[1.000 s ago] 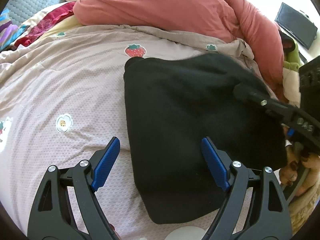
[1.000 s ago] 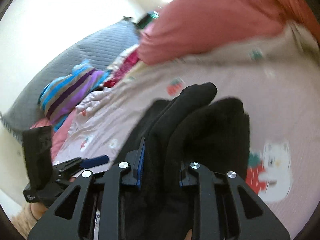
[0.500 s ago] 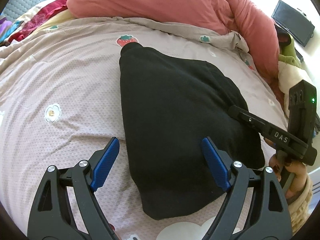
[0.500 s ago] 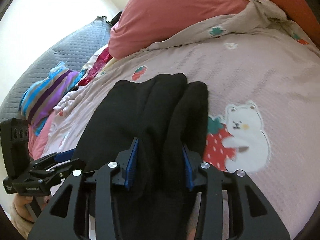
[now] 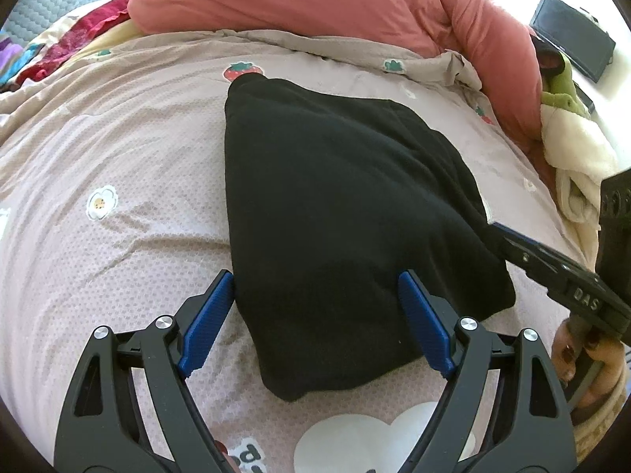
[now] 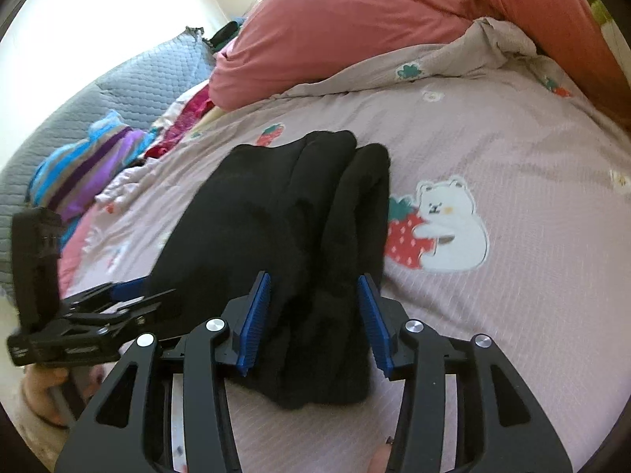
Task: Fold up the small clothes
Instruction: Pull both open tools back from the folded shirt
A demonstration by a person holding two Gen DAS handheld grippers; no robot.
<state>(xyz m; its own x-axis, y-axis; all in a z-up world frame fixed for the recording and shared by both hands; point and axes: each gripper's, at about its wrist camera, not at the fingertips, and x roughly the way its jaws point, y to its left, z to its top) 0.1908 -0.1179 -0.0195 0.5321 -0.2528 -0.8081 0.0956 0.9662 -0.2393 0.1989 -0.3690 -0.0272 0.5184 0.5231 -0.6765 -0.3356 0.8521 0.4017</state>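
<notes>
A folded black garment (image 5: pixel 335 205) lies flat on the pink patterned bedsheet (image 5: pixel 118 157); it also shows in the right wrist view (image 6: pixel 276 216) with thick folded layers along its right edge. My left gripper (image 5: pixel 315 319) is open, its blue pads straddling the garment's near end. My right gripper (image 6: pixel 315 319) is open, its pads either side of the garment's folded corner, which lies on the sheet. The right gripper also shows at the right edge of the left wrist view (image 5: pixel 552 268). The left gripper shows at the left of the right wrist view (image 6: pixel 98 307).
A salmon-red duvet (image 5: pixel 315 0) is piled along the far side of the bed. Striped and coloured clothes (image 6: pixel 86 165) lie at the left by a grey quilted headboard (image 6: pixel 138 79). A cream and green plush item (image 5: pixel 572 138) and a dark screen (image 5: pixel 572 35) are at the right.
My right gripper lowered the black garment's folded edge onto the bed and opened, letting it go. The garment now lies flat. My left gripper moved closer over its near end.
</notes>
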